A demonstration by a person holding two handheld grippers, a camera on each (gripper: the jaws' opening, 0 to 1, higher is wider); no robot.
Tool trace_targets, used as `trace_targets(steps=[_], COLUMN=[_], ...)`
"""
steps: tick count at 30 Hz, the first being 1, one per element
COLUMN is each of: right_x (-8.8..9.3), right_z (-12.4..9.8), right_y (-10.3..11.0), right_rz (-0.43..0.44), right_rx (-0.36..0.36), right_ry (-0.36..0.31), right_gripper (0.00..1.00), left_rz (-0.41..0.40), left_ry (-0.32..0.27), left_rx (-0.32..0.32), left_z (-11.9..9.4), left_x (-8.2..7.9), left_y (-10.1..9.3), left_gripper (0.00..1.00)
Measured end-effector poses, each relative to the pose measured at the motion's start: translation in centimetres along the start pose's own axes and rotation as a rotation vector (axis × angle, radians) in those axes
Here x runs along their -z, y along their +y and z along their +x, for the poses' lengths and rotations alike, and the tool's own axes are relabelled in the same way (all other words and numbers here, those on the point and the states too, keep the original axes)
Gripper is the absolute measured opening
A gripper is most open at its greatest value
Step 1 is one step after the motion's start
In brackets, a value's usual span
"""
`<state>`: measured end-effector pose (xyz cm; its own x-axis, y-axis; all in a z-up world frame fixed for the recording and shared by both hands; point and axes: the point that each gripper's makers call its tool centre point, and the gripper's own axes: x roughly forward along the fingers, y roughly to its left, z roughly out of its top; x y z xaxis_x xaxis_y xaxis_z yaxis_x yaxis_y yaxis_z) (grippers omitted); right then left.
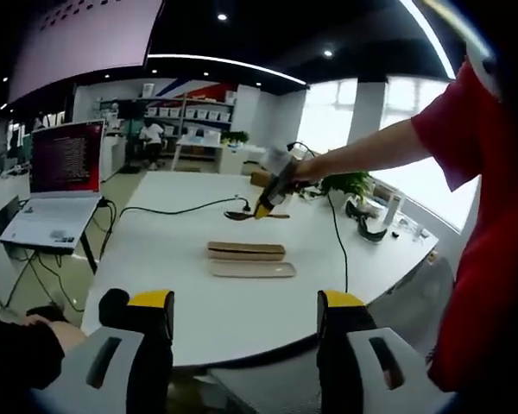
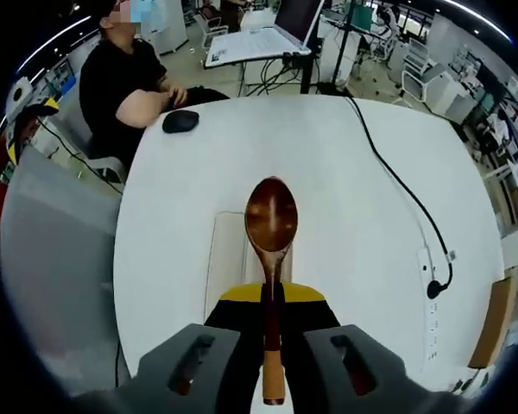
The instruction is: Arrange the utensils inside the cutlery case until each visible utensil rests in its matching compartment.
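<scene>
Right fingers (image 2: 272, 302) clamp wooden spoon (image 2: 270, 226) — left fingers (image 1: 246, 321) parted, case (image 1: 247, 251) beyond.

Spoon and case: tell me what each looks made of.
Spoon: looks like wood, dark brown bowl with a glossy sheen, probably lacquered, and a lighter orange-brown handle. Case: pale tan in two flat halves, matte; could be wood, bamboo or plastic, too small to tell.
</scene>
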<state>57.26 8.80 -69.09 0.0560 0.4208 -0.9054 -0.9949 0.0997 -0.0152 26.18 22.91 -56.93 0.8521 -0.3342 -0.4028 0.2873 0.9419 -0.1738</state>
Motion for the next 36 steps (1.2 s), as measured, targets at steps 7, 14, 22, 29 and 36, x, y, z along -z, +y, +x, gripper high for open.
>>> trace_targets(steps=[7, 14, 22, 29, 36], right_x=[-0.1, 0.5, 0.2, 1.0, 2.4], right_z=[0.9, 2.3, 3.1, 4.7, 6.0], right_y=[0.1, 0.2, -0.1, 0.1, 0.2], right_rz=[-0.001, -0.001, 0.006, 0.042, 0.036], right_rx=[0.004, 0.010, 0.000, 0.010, 0.043], right_ry=[-0.013, 0.008, 0.029, 0.034, 0.053], right_gripper=[0.02, 0.02, 0.02, 0.02, 0.02], left_rz=[-0.043, -0.058, -0.052, -0.052, -0.063], left_ry=[-0.014, -0.003, 0.010, 0.020, 0.028], left_rx=[0.034, 0.014, 0.016, 0.011, 0.010], left_z=[0.3, 0.1, 0.3, 0.4, 0.7], left_x=[-0.2, 0.5, 0.9, 1.1, 1.5], left_y=[-0.3, 0.4, 0.3, 0.6, 0.8], left_gripper=[0.78, 0.77, 0.76, 0.76, 0.76])
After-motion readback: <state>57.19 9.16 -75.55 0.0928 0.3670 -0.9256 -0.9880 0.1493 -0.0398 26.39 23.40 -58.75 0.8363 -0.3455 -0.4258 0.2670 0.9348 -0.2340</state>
